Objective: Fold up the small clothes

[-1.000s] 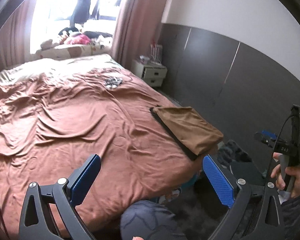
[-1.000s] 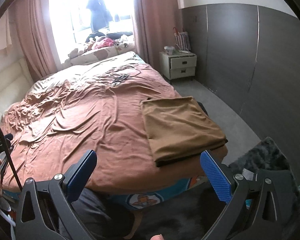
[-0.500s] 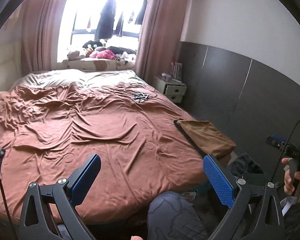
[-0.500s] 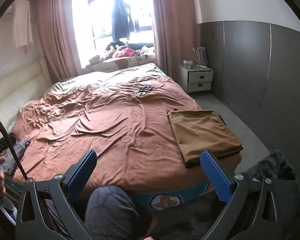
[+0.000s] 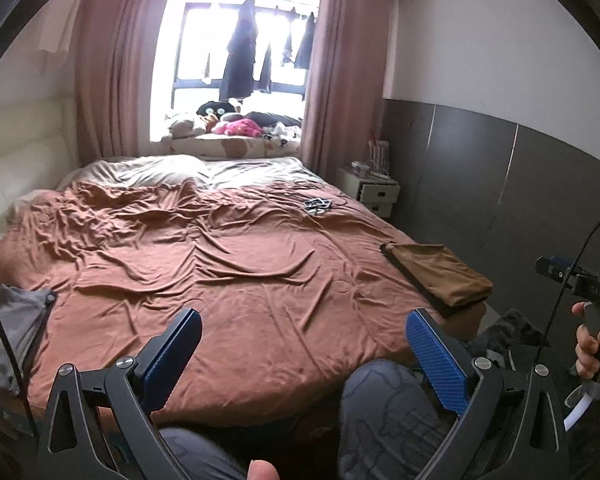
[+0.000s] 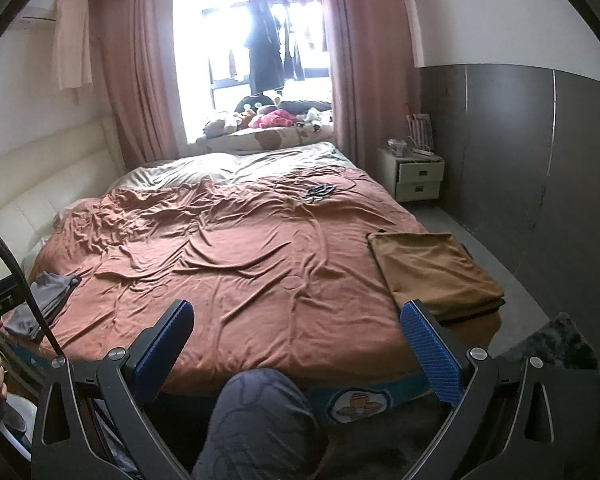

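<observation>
Grippers level over bed (image 5: 260, 280) | left gripper (image 5: 304, 344) agape | right gripper (image 6: 300, 336) agape

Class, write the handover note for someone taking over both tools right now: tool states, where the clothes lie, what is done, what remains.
Left tool: open, empty, raised over the near bed edge.
Right tool: open, empty, also raised there.
Folded brown garment: lies flat on the bed's near right corner, on top of a dark item; looks done.
Grey garment: crumpled at the bed's near left edge, not yet folded.
Left to do: pick up the grey garment, spread it on the brown bedspread, then fold it.
</observation>
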The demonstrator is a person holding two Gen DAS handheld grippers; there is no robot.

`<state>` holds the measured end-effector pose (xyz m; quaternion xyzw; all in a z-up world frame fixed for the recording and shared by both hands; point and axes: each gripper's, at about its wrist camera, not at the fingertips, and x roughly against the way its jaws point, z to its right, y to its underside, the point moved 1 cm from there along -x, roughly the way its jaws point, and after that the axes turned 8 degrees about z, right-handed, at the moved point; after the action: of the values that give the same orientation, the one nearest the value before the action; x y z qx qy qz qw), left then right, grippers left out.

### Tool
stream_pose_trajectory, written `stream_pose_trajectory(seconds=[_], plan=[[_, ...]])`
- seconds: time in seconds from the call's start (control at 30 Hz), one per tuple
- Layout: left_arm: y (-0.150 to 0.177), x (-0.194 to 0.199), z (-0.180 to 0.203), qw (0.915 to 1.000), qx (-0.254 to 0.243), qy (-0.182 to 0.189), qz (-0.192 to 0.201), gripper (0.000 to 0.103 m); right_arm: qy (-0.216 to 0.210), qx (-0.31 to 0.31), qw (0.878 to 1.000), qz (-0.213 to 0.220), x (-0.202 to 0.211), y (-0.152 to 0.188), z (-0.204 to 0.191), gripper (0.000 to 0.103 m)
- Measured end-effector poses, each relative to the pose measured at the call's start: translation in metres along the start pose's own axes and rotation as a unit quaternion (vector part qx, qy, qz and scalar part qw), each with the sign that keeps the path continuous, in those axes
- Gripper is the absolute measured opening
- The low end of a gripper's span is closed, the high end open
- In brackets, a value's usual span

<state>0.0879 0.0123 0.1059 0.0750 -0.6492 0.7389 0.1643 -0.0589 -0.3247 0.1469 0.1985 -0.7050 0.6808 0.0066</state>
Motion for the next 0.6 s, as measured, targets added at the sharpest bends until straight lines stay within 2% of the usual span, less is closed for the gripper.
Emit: stream_pose_trajectory(seconds=[0.3,0.6], plan=[[0.024,0.029,-0.020,0.9992,-0.002,-0.036,0.018,0.103,-0.003,0.018,1.000,0.014,-0.004,0.031,-0.034,0.103],[0.053,0.034,-0.042,0.9983,0.009,-0.055,0.015,0.103,0.003,0.006,1.000,0.018,-0.008,0.058,-0.060,0.103]])
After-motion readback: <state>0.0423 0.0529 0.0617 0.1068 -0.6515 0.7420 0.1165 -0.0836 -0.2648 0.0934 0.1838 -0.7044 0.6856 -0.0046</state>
